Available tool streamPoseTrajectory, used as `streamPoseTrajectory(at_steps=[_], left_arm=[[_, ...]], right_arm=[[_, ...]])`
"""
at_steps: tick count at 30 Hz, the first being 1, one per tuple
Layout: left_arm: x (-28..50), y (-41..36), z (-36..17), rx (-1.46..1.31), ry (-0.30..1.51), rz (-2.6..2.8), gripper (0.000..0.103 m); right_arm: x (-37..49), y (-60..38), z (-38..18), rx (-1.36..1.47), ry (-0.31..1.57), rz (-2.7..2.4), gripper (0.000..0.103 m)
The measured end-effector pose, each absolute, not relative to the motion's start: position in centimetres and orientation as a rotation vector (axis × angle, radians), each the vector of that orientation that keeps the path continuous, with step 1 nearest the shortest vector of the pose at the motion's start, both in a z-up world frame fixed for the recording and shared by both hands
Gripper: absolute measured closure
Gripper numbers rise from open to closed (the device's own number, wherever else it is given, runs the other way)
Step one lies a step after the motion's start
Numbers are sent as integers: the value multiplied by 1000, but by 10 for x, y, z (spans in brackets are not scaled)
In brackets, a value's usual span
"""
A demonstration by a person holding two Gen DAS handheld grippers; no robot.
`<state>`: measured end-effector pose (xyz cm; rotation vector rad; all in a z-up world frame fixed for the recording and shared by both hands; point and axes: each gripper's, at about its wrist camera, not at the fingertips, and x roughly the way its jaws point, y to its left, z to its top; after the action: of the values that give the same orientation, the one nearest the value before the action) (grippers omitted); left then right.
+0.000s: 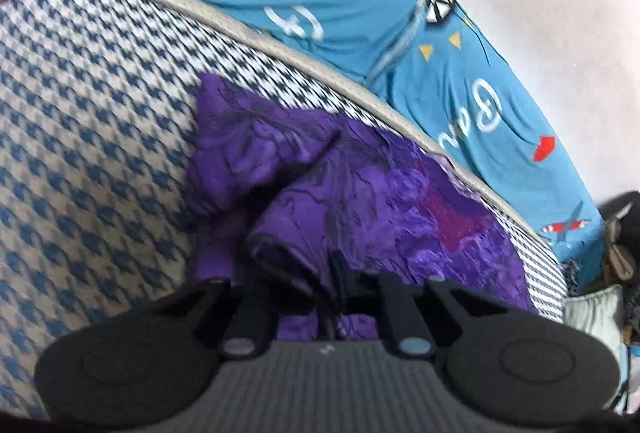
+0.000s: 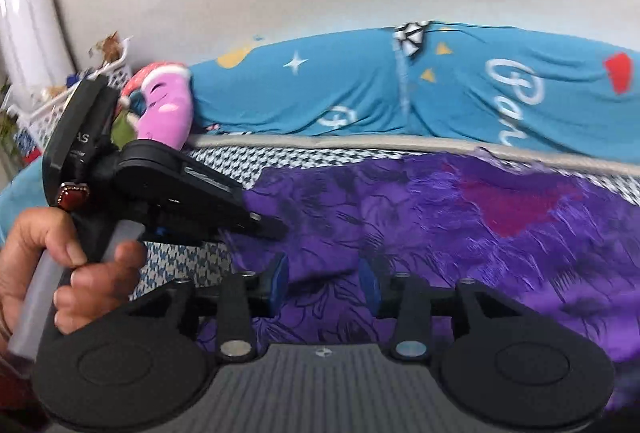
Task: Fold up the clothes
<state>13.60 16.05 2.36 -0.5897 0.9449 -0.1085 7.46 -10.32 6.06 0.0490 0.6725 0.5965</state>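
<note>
A purple embroidered garment lies crumpled on a houndstooth bed sheet. In the left wrist view my left gripper is shut on a bunched fold of it at the near edge. The right wrist view shows the same garment spread to the right. There the left gripper, held by a hand, pinches the garment's left edge. My right gripper is open just above the cloth, and purple fabric shows between its blue pads.
A long blue printed cushion runs along the wall behind the sheet's beige border. A pink plush toy sits at its left end. A white basket with clutter stands at the far left.
</note>
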Motion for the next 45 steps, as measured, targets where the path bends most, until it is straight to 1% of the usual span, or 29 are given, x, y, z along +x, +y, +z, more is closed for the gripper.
streamPoseTrajectory(at_steps=[4,8,15,16,17,19,20,21,22,24,29,32,33,34,35,36,41,45], left_arm=[[130,175,37,-506,897,-15,93],[125,192,42,-503,872,25,93],[125,208,23,-620,939,-71,92],[125,207,20,-616,946,-75,91],[126,206,17,-615,953,-80,87],[125,205,11,-630,957,-91,72],[125,205,9,-634,955,-95,67],[124,204,8,-631,952,-97,59],[124,203,6,-626,950,-97,54],[124,201,3,-607,954,-90,52],[129,190,-2,-546,958,-68,52],[130,181,-2,-493,940,-45,61],[129,179,-1,-481,932,-39,74],[129,177,0,-468,923,-34,85],[128,176,2,-457,911,-28,88],[126,175,6,-443,894,-18,93],[113,182,36,-342,730,106,94],[107,201,54,-295,651,259,94]], right_arm=[[71,-98,52,29,699,563,60],[74,-87,45,-44,703,532,60],[80,-79,37,-53,719,523,60],[80,-78,36,-50,721,519,60],[81,-78,36,-44,724,517,60],[81,-76,35,-39,730,521,60],[82,-76,35,-40,730,520,60],[82,-75,34,-44,730,519,60],[82,-75,34,-48,729,518,60],[82,-76,34,-53,728,511,60],[85,-76,34,-43,735,499,60],[85,-74,32,-49,736,500,60],[85,-74,32,-52,736,498,60],[85,-73,32,-54,736,496,60],[85,-73,31,-56,736,493,60],[85,-73,31,-57,736,492,60],[86,-72,30,-53,734,484,60],[86,-70,29,-56,735,489,60]])
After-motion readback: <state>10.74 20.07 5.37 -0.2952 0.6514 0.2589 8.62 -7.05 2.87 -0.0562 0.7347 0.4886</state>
